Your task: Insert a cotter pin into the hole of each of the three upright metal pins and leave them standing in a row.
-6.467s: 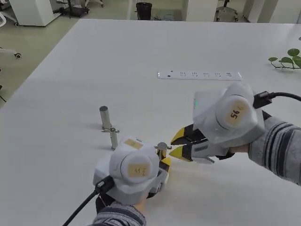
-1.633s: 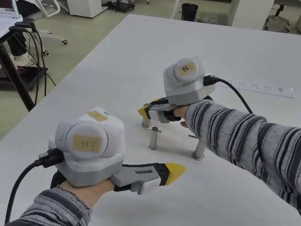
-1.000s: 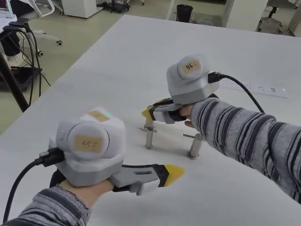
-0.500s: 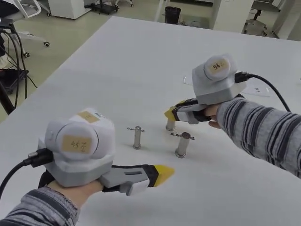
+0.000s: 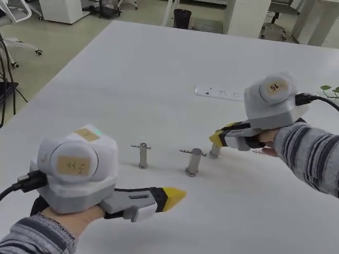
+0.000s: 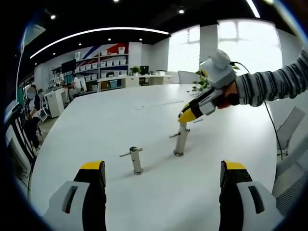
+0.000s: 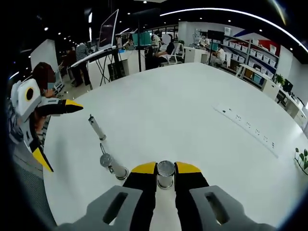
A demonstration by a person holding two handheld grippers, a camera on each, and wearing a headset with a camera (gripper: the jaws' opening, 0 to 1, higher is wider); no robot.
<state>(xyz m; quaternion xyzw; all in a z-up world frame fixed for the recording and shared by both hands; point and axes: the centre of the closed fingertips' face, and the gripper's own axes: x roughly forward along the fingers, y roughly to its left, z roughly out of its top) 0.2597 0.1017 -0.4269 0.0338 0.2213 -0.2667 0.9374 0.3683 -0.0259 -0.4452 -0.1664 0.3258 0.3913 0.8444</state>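
Three upright metal pins stand on the white table. The left pin and the middle pin each carry a cotter pin through the hole near the top. My right gripper is shut on the third pin, just right of and behind the middle one, its base at the table. I cannot tell whether this pin holds a cotter pin. My left gripper is open, with nothing between its fingers, on the near side of the row.
A white power strip lies farther back on the table. A small green plant sits at the right edge. Bare tabletop surrounds the pins. Chairs, desks and people stand beyond the table.
My right gripper has carried the third pin rightwards, from behind the left pin to just right of the middle pin. The left gripper stays open near the front; the head camera has shifted.
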